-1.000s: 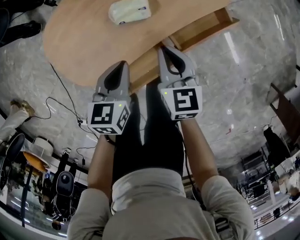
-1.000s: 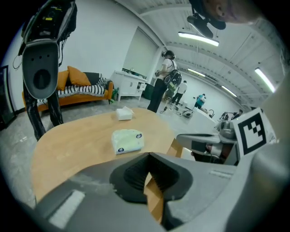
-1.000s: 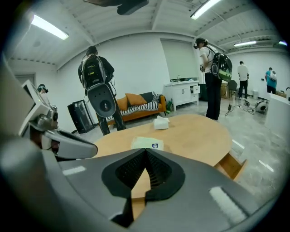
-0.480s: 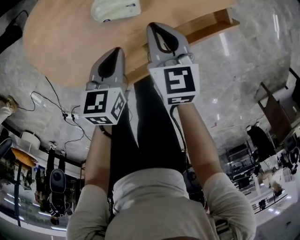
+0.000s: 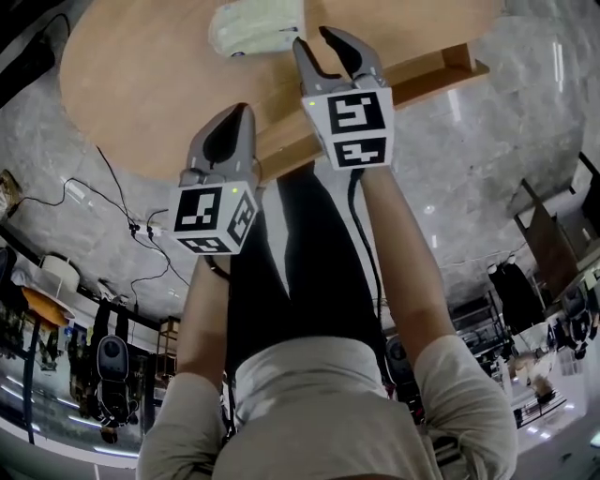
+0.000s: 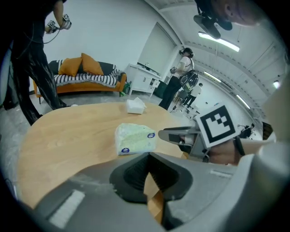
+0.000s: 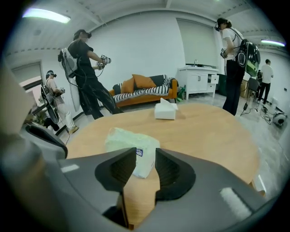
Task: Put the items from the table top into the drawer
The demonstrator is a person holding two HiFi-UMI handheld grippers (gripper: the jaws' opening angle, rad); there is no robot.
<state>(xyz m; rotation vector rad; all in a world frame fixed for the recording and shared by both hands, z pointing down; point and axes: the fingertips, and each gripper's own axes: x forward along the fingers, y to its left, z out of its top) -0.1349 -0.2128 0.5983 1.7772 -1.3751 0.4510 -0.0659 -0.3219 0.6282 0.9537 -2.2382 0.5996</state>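
The right gripper [image 5: 321, 45] has just been opening its jaws; they stand apart with nothing between them. The pale green tissue pack [image 5: 255, 26] lies just ahead of its tips on the round wooden table [image 5: 141, 84]. The left gripper [image 5: 234, 117] hovers clenched and empty over the table's edge. 1 white tissue box [image 7: 165, 110] sits farther back.

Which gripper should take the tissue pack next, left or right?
Right, likely. The right gripper points at the tissue pack just ahead, its jaws just opened with nothing between them. The left gripper is shut and farther back.
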